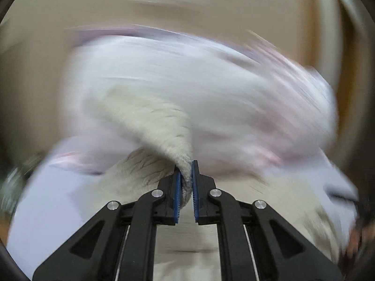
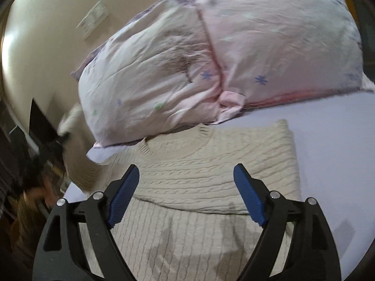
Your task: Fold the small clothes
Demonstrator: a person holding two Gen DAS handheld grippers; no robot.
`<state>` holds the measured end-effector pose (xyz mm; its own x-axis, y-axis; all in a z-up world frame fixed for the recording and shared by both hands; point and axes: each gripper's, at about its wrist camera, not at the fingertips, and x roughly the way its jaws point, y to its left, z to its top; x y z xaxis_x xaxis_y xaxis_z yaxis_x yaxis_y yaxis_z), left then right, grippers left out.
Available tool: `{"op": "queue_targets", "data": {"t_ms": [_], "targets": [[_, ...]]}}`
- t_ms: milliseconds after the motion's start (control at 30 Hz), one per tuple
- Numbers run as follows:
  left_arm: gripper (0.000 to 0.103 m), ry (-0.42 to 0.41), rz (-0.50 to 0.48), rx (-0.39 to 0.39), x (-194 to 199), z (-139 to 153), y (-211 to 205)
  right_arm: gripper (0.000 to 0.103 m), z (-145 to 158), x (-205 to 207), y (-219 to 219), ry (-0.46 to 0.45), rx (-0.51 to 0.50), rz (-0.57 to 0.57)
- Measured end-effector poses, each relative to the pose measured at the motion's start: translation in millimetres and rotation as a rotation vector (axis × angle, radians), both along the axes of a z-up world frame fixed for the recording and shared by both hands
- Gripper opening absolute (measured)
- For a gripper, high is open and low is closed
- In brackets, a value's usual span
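Observation:
A cream cable-knit sweater (image 2: 211, 164) lies flat on a pale lilac bed sheet (image 2: 328, 140), its right side folded over the body. My left gripper (image 1: 186, 178) is shut on a sleeve of the sweater (image 1: 150, 121) and holds it lifted; the view is motion-blurred. That gripper and the raised sleeve (image 2: 75, 164) also show at the left of the right wrist view. My right gripper (image 2: 186, 178) is open and empty, hovering just above the sweater's body below the neckline.
A large pink and white floral duvet (image 2: 211, 58) is bunched on the bed just behind the sweater's collar; it also shows in the left wrist view (image 1: 211, 82). A cream wall (image 2: 46, 23) stands at the left. Dark furniture (image 2: 14, 159) lies past the bed's left edge.

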<state>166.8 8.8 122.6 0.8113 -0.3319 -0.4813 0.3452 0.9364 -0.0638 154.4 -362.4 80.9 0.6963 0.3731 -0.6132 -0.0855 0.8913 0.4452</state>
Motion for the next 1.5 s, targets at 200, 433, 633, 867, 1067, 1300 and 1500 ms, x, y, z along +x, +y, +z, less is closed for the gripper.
{"op": "queue_targets", "data": {"t_ms": [200,433,633,867,1067,1300,1500], "targets": [[0.010,0.099,-0.274,0.252,-25,-69,-120,0.082,-18,10,-36,0.091,0.063,-0.086],[0.053,0.191,0.032,-0.009,-63,-47,45,0.071,-35,10,-84,0.221,0.050,-0.196],[0.063,0.413,0.142,-0.209,-112,-90,131,0.071,-56,-27,-86,0.362,0.011,-0.143],[0.062,0.470,-0.047,-0.373,-171,-120,125,0.068,-64,-107,-74,0.360,0.228,0.054],[0.038,0.525,-0.168,-0.497,-209,-135,116,0.050,-76,-173,-63,0.361,0.409,0.201],[0.007,0.528,-0.190,-0.576,-196,-123,113,0.008,-62,-149,-47,0.330,0.466,0.233],[0.007,0.360,-0.024,-0.606,-95,-68,124,0.007,-13,-56,-83,0.046,0.658,0.117]]}}
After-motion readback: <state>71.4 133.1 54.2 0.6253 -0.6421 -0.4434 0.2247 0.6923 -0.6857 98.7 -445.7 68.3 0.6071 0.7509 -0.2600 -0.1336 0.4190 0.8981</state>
